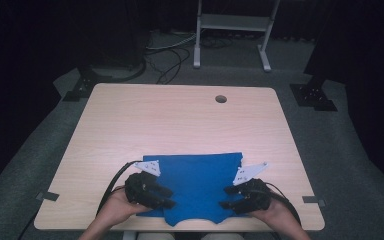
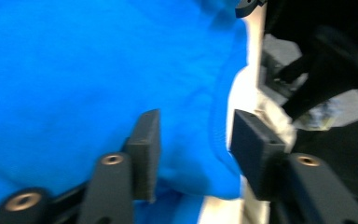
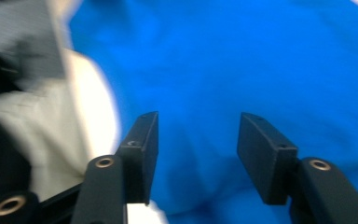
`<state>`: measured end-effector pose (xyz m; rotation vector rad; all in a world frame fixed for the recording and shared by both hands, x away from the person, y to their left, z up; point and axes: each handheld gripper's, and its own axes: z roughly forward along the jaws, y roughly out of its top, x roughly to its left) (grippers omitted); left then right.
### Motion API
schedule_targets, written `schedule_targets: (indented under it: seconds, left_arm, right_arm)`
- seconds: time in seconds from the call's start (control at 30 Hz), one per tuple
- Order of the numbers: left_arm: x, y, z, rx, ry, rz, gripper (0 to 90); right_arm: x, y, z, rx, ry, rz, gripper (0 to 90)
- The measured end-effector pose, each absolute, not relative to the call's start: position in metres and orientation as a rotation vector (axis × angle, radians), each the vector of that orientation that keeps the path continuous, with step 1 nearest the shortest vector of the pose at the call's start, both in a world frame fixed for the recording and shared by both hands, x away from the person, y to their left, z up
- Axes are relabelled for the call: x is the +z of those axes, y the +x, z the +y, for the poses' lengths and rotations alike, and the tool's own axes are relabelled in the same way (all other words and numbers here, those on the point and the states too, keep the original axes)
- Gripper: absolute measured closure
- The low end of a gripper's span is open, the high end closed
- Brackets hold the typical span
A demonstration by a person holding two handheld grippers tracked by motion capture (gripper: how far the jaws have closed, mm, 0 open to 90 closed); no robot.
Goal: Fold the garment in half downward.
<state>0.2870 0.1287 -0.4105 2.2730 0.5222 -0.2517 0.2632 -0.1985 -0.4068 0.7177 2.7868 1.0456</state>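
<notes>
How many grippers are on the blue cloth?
2. The left gripper lies on the blue cloth's left edge; the right gripper on its right edge, both near the table's front.

Black grippers point(image 1: 166, 196) with brass-looking screws, grey plates, black cables.

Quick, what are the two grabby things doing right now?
Left gripper: open, fingers apart over the blue cloth, not pinching it.
Right gripper: open, fingers apart over the same cloth, holding nothing.
</notes>
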Motion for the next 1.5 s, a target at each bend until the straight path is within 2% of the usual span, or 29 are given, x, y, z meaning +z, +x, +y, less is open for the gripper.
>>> schedule_targets:
  seconds: [0.1, 0.23, 0.4, 0.57, 0.87, 0.97, 1.2, 1.37, 1.5]
  left_arm:
    - [-0.418, 0.286, 0.128, -0.208, 2.321, 0.53, 45.2]
    - [-0.423, 0.285, 0.129, -0.149, 2.359, 0.521, 41.7]
    - [-0.421, 0.286, 0.134, -0.067, 2.358, 0.526, 30.4]
    - [-0.419, 0.297, 0.147, 0.016, 2.285, 0.61, 21.5]
    - [-0.425, 0.327, 0.158, 0.167, 2.303, 0.718, 21.3]
    - [-0.428, 0.334, 0.163, 0.169, 2.276, 0.741, 21.4]
    - [-0.427, 0.334, 0.162, 0.262, 2.3, 0.742, 21.4]
    - [-0.423, 0.334, 0.158, 0.281, 2.265, 0.707, 20.0]
    - [-0.417, 0.341, 0.143, 0.27, 2.258, 0.664, 19.6]
  right_arm:
    - [-0.419, 0.263, -0.201, 0.998, 0.719, 2.777, 42.4]
    - [-0.429, 0.258, -0.205, 1.01, 0.694, 2.757, 40.8]
    - [-0.426, 0.258, -0.206, 0.994, 0.665, 2.786, 34.4]
    - [-0.414, 0.273, -0.207, 1.006, 0.708, 2.702, 30.2]
    - [-0.416, 0.317, -0.196, 0.971, 0.878, 2.618, 30.3]
    - [-0.423, 0.318, -0.195, 0.934, 0.877, 2.633, 30.2]
    - [-0.431, 0.309, -0.204, 0.955, 0.826, 2.639, 29.2]
    - [-0.418, 0.31, -0.208, 0.965, 0.813, 2.619, 28.0]
    - [-0.409, 0.325, -0.201, 0.987, 0.876, 2.563, 26.3]
